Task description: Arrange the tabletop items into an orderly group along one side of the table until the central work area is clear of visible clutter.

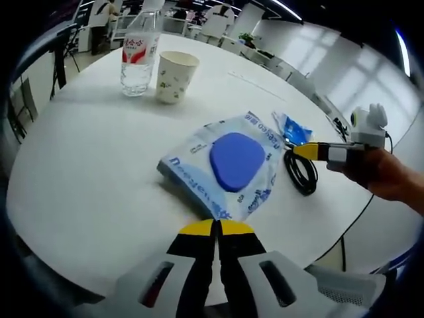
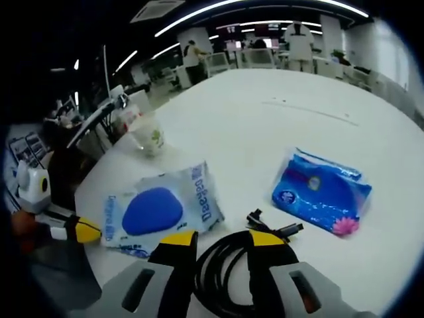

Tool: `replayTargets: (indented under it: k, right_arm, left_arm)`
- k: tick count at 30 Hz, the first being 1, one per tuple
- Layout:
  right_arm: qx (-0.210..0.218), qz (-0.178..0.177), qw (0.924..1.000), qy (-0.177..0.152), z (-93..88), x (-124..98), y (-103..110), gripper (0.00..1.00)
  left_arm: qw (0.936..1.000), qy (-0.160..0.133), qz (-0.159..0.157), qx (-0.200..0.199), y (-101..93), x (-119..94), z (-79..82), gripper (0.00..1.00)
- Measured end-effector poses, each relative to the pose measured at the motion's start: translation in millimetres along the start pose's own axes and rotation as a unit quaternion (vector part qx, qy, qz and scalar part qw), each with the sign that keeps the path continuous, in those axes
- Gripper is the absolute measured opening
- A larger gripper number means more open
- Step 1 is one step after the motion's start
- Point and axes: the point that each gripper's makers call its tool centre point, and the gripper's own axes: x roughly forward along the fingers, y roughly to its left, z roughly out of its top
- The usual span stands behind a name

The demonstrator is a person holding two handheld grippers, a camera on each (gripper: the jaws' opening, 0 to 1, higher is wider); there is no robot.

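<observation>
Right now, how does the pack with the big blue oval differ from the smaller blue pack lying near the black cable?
The oval pack is pale and see-through with a solid blue oval in its middle; the small blue pack is bright blue all over, with a pink flower at one corner. The oval pack looks larger and flatter, the small blue pack plumper. The cable lies between them, nearer the tongs. Both are soft plastic packs lying flat on the white table.

left hand-held gripper closed, right hand-held gripper parted
</observation>
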Motion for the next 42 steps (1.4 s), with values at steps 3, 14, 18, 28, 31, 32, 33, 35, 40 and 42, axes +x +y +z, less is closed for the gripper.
replayTargets:
  k: [3, 14, 18, 28, 31, 32, 33, 35, 40, 42]
  right_arm:
    - [-0.002, 0.002, 1.0, 0.001, 0.3, -2.1, 2.8, 0.28]
    - [0.001, 0.002, 1.0, 0.004, -2.6, -2.0, 0.4, 0.28]
    - [0.0, 0.003, 1.0, 0.005, -3.3, -1.6, 2.4, 0.28]
    - [-0.003, 0.017, 0.9998, 0.007, -2.2, 3.8, 10.7, 0.27]
    - [0.0, 0.022, 0.9997, 0.009, -2.8, 6.3, 14.7, 0.27]
    - [0.0, 0.023, 0.9997, 0.009, -3.0, 6.7, 15.9, 0.27]
    - [0.002, 0.025, 0.9996, 0.01, -3.1, 6.9, 18.0, 0.27]
    - [0.003, 0.025, 0.9996, 0.01, -3.4, 6.6, 19.3, 0.27]
    - [0.006, 0.028, 0.9996, 0.008, -4.6, 6.9, 20.1, 0.26]
    - [0.004, 0.028, 0.9996, 0.007, -3.0, 8.0, 21.6, 0.26]
  left_arm:
    - [1.0, -0.001, 0.003, -0.002, 3.3, -0.1, 0.3, 0.0]
    - [0.9996, -0.009, 0.018, -0.019, 13.2, -3.5, 2.9, 0.0]
    - [0.9996, -0.009, 0.02, -0.019, 14.3, -5.5, 2.8, 0.0]
    - [0.999, -0.014, 0.031, -0.027, 24.2, -6.9, 9.0, 0.0]
    - [0.9987, -0.017, 0.034, -0.034, 24.9, -7.5, 9.6, 0.0]
    - [0.9984, -0.019, 0.037, -0.038, 27.8, -7.9, 10.2, 0.0]
    - [0.9983, -0.021, 0.038, -0.04, 29.3, -8.3, 10.6, 0.0]
    - [0.9978, -0.023, 0.042, -0.046, 30.6, -8.2, 11.5, 0.0]
    - [0.9978, -0.029, 0.042, -0.043, 36.0, -9.2, 12.6, 0.0]
    - [0.9979, -0.03, 0.043, -0.039, 36.5, -9.1, 13.4, 0.0]
